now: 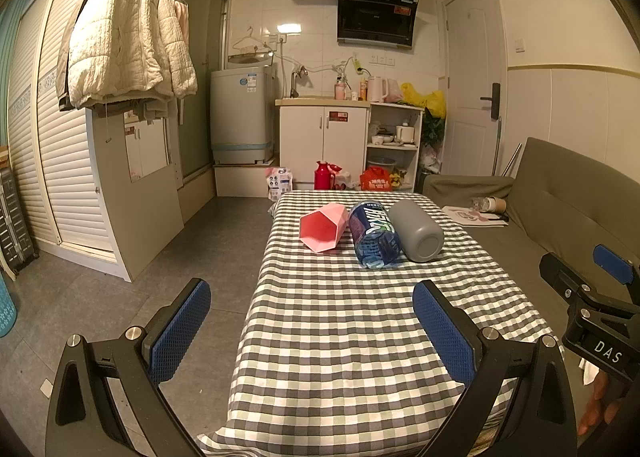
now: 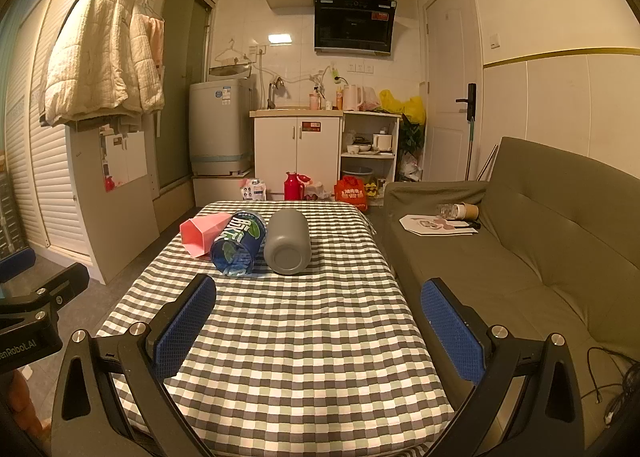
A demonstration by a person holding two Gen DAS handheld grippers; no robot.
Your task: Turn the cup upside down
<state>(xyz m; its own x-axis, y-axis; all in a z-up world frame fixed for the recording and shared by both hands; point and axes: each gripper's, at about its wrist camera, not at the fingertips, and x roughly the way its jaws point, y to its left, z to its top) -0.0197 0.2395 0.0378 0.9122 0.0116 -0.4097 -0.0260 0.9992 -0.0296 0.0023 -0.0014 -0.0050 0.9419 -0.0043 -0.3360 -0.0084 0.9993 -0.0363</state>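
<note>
On the far half of the checked table (image 1: 340, 337), three cups lie on their sides in a touching row, pink cup (image 1: 322, 227) left, blue cup (image 1: 374, 235) middle, grey cup (image 1: 416, 229) right, while near the front edge the left gripper (image 1: 312, 327) and right gripper (image 2: 318, 323) hover with fingers wide, holding nothing.

The pink cup (image 2: 202, 234) lies partly hidden behind the blue cup (image 2: 239, 243); shelf items seem unreadably small.
</note>
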